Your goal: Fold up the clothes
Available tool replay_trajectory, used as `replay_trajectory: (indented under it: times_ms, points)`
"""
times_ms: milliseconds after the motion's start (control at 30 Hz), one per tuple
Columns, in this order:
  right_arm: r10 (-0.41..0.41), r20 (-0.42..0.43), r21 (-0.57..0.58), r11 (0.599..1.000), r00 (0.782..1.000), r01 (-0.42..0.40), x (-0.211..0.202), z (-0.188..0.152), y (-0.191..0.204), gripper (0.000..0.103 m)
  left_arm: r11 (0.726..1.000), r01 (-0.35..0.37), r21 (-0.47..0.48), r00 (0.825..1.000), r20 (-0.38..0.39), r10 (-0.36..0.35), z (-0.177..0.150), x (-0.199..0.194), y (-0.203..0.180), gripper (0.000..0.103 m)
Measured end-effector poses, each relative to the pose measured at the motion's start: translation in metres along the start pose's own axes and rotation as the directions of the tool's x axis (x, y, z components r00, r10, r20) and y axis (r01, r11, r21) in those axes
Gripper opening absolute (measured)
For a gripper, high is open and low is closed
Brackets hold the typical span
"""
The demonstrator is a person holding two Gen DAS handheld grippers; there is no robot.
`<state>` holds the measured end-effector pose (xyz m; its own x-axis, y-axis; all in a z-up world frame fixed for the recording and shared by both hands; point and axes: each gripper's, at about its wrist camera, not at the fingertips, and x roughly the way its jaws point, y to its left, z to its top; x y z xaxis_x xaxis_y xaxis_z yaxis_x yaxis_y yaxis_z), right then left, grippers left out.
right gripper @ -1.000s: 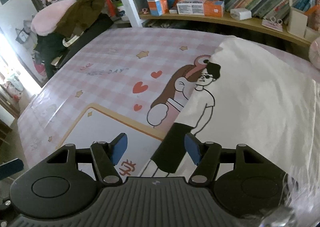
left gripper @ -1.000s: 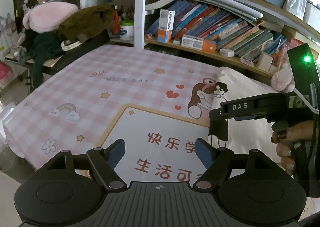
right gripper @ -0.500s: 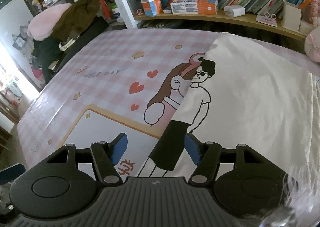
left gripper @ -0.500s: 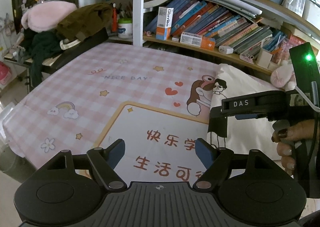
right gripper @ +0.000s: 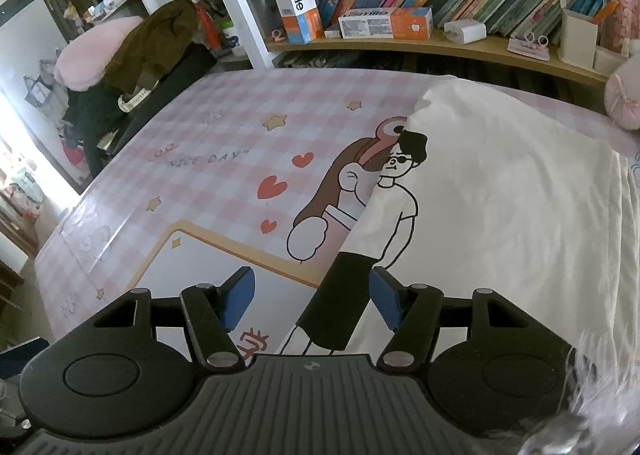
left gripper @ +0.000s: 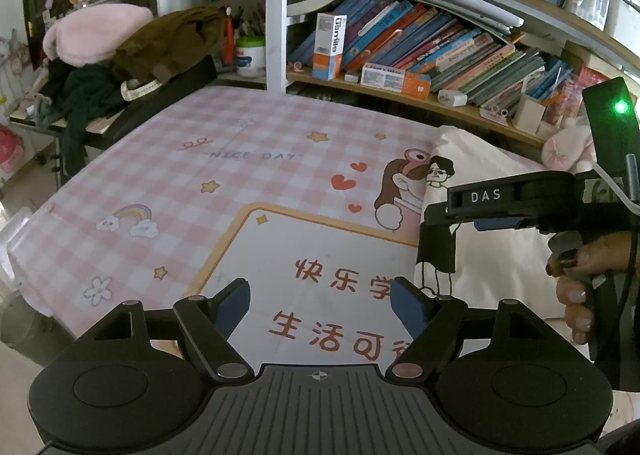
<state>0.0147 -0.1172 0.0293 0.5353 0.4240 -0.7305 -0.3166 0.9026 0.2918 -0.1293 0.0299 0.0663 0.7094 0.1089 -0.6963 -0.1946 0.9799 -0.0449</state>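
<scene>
A cream T-shirt [right gripper: 500,195] printed with a cartoon figure in black shorts lies folded on the right part of the pink checked tablecloth [right gripper: 224,159]. My right gripper [right gripper: 312,279] hovers open over the shirt's left edge, its blue pads clear of the cloth. From the left wrist view the same shirt [left gripper: 480,163] shows at the right, with the right gripper [left gripper: 452,215] above it in a person's hand [left gripper: 580,279]. My left gripper [left gripper: 320,291] is open over the white printed panel of the tablecloth [left gripper: 180,175], holding nothing.
A bookshelf [left gripper: 420,55] packed with books and boxes runs along the table's far side. A heap of dark clothes with a pink plush [left gripper: 96,35] sits at the back left. A pink soft toy [right gripper: 624,95] rests by the shirt's far right. The table edge [left gripper: 24,255] drops off at the left.
</scene>
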Motion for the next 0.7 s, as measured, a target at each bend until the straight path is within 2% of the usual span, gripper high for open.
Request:
replay_trajectory:
  times_ms: [133,233,300,433,567,633,700]
  points:
    - [-0.008,0.009,0.014,1.0,1.0,0.007,-0.003,0.0,-0.004,0.061,1.0,0.006,0.006,1.0,-0.004,-0.006,0.001,0.003,0.0,0.079]
    - [-0.026,0.054,0.057,0.998,0.998,0.023,-0.016,0.0,-0.013,0.062,1.0,0.018,0.025,1.0,-0.001,-0.018,0.004,0.008,-0.002,0.08]
    - [-0.053,0.101,0.086,0.995,0.993,0.045,-0.031,-0.003,-0.024,0.063,0.998,0.019,0.06,1.0,0.003,-0.019,0.007,0.015,-0.007,0.087]
    - [-0.173,0.199,0.173,0.975,0.965,0.139,-0.07,-0.022,-0.061,0.065,0.982,0.041,0.182,0.999,-0.005,-0.041,0.009,0.033,-0.023,0.088]
    - [-0.323,0.234,0.269,0.928,0.917,0.259,-0.108,-0.053,-0.096,0.065,0.944,0.07,0.323,0.998,-0.017,-0.068,0.009,0.05,-0.042,0.088]
    - [-0.389,0.236,0.308,0.899,0.891,0.311,-0.127,-0.072,-0.112,0.065,0.911,0.081,0.404,0.996,-0.009,-0.084,0.008,0.055,-0.052,0.088]
    - [-0.425,0.234,0.323,0.882,0.874,0.343,-0.137,-0.086,-0.116,0.065,0.869,0.098,0.484,0.993,0.003,-0.114,0.006,0.058,-0.059,0.088]
